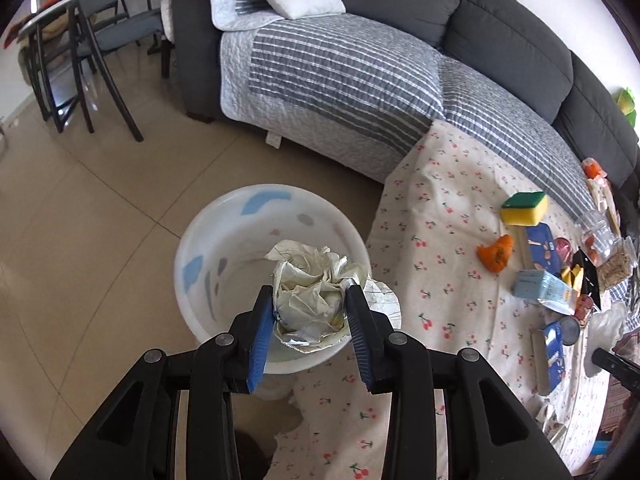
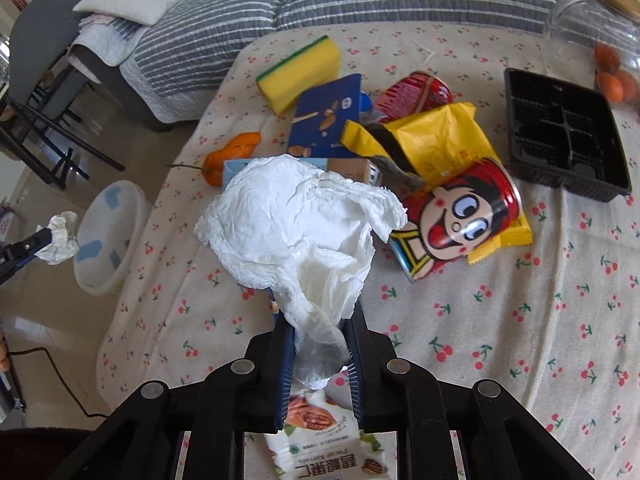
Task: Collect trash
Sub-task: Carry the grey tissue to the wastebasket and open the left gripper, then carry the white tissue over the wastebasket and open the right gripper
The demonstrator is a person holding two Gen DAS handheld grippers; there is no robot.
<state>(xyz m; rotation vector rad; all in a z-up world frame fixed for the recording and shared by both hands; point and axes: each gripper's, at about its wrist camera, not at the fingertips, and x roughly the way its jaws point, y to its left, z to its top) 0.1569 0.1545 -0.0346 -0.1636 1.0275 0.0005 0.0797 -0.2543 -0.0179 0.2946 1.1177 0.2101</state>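
My left jaws (image 1: 309,304) pinch a crumpled wrapper (image 1: 310,280) above the white bin (image 1: 224,216) on the tiled floor (image 1: 80,208). My right jaws (image 2: 318,334) pinch a white tissue (image 2: 296,216) over the cherry-print desk (image 2: 520,320) beside the sofa (image 1: 500,32).

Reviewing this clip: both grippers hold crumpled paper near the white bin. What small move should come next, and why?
Probably open the left gripper. It is shut on the crumpled foil-lined paper wad, which in the left wrist view hangs over the open mouth of the white plastic bin, so it should drop in. The right gripper, shut on the white crumpled tissue, is over the cherry-print tablecloth.
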